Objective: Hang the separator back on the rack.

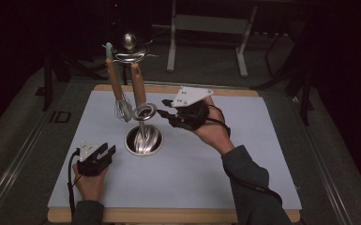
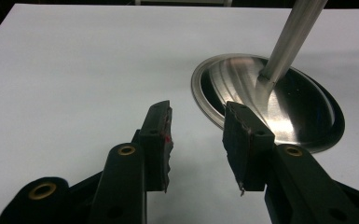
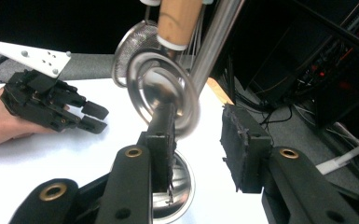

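Note:
A metal utensil stand has a round base (image 1: 143, 140) and a pole (image 1: 142, 126) rising from it. Two wooden-handled utensils hang from its top: a whisk (image 1: 122, 108) and one with a shiny round head (image 1: 145, 111). My right gripper (image 1: 165, 108) hovers open just right of that round head. In the right gripper view the round head (image 3: 163, 91) sits just ahead of the left jaw, with the gripper (image 3: 200, 135) open and holding nothing. My left gripper (image 1: 107, 152) rests open on the mat, left of the base. Its jaws (image 2: 198, 121) point at the base (image 2: 270, 102) and pole (image 2: 291, 37).
A light mat (image 1: 215, 159) covers a wooden board (image 1: 169, 216). Dark floor and metal frame legs (image 1: 171, 42) lie beyond the far edge. The left gripper (image 3: 95, 116) and its hand also appear in the right gripper view, with cables on the floor (image 3: 279, 112) beside the table.

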